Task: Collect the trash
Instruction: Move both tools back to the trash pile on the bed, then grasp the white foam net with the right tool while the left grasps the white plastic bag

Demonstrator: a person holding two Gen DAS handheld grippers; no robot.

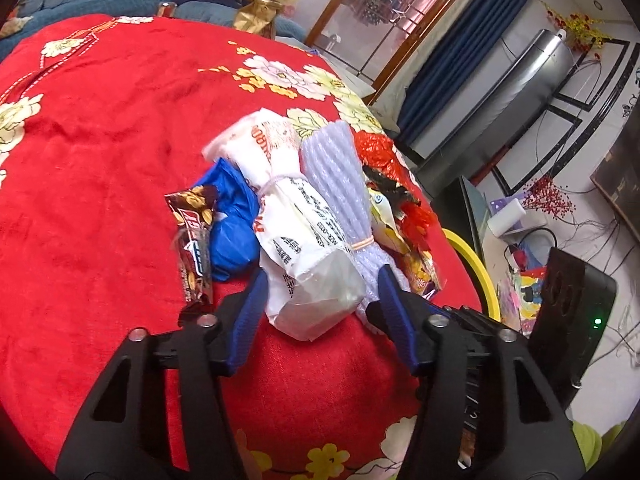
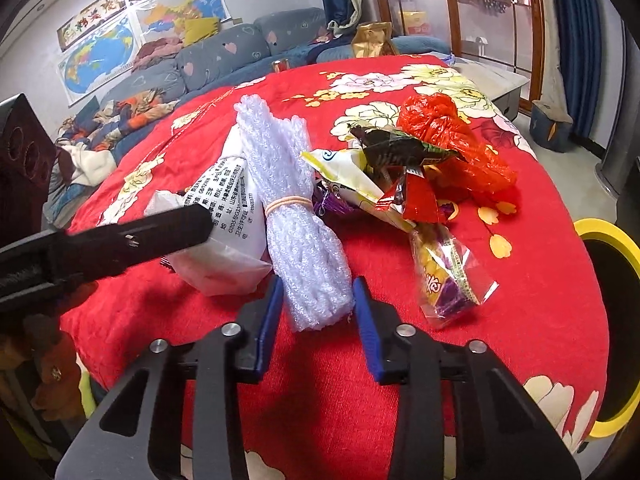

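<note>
A round table under a red flowered cloth (image 2: 520,280) carries a heap near its front edge: a white printed bag (image 1: 296,240), a white foam-net bundle (image 2: 296,216), a blue bag (image 1: 232,216), a brown snack wrapper (image 1: 192,232), an orange-red bag (image 2: 448,140) and a clear candy wrapper (image 2: 448,280).

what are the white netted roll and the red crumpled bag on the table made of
White netted roll: looks like soft foam mesh sleeve, matte, with a woven open-cell texture, bound by a rubber band.
Red crumpled bag: thin plastic film, glossy and slightly see-through, with sharp crinkles catching light.
</note>
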